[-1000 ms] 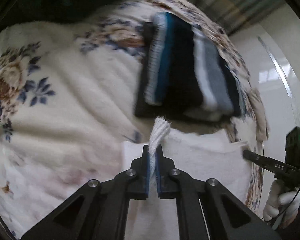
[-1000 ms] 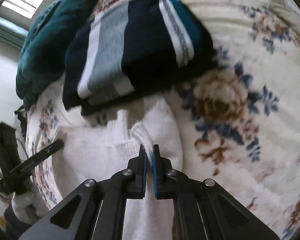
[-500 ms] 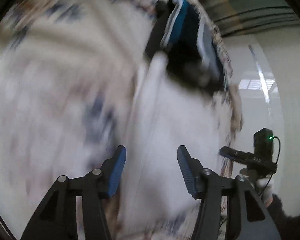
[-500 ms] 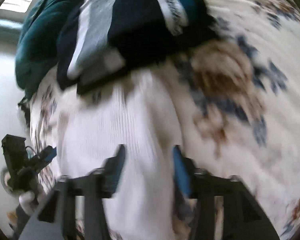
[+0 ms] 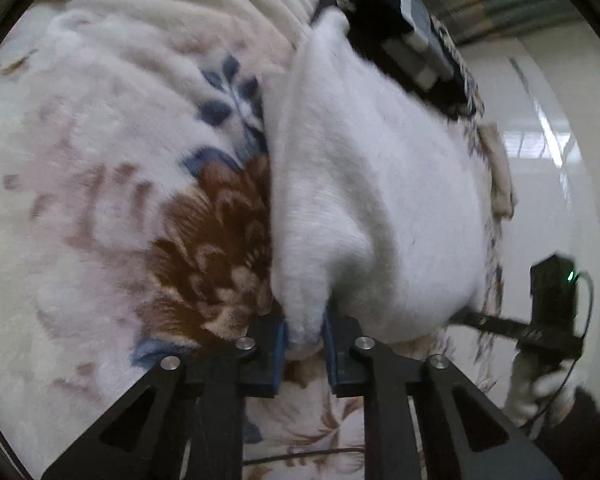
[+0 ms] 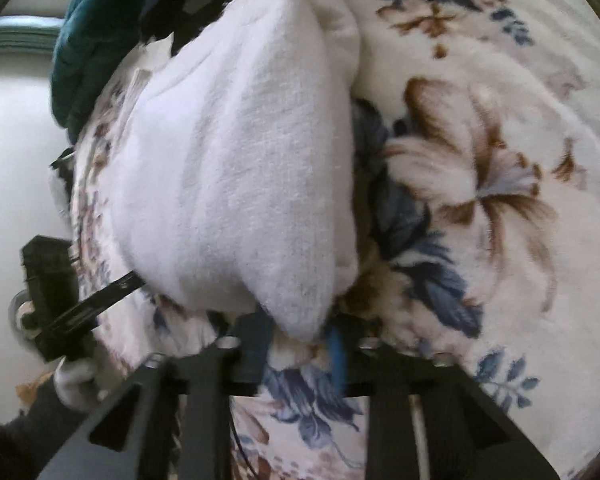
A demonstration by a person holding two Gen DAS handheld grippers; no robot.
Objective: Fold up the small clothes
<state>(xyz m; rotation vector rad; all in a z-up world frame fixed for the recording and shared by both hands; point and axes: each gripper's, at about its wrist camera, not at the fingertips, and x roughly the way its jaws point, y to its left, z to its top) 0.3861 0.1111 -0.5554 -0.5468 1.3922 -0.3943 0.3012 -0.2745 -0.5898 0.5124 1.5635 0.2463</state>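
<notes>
White sweater (image 5: 364, 184): folded, lying on floral blanket (image 5: 112, 152); long axis running from near edge, at the grippers, away toward the folded striped garment (image 5: 404, 32); far end touching that garment. Near corners lifted slightly off the blanket.

Left gripper (image 5: 305, 344): blue-padded fingers (image 5: 278, 354) partly closed on the near left corner of the sweater, a thick fold of fabric pinched between them.

Right gripper (image 6: 300, 348): fingers (image 6: 336, 354) closed in on the near right corner of the sweater, white fabric bunched between them; view blurred, firmness of hold not clear. In the left wrist view, seen at the right edge, fingertips tucked under the sweater's near edge, held by white-gloved hand (image 5: 540, 392).

Dark teal garment (image 6: 96, 44): heaped beyond the sweater, at the blanket's far left in the right wrist view.

Pale floor (image 5: 548, 200): beside the blanket.
</notes>
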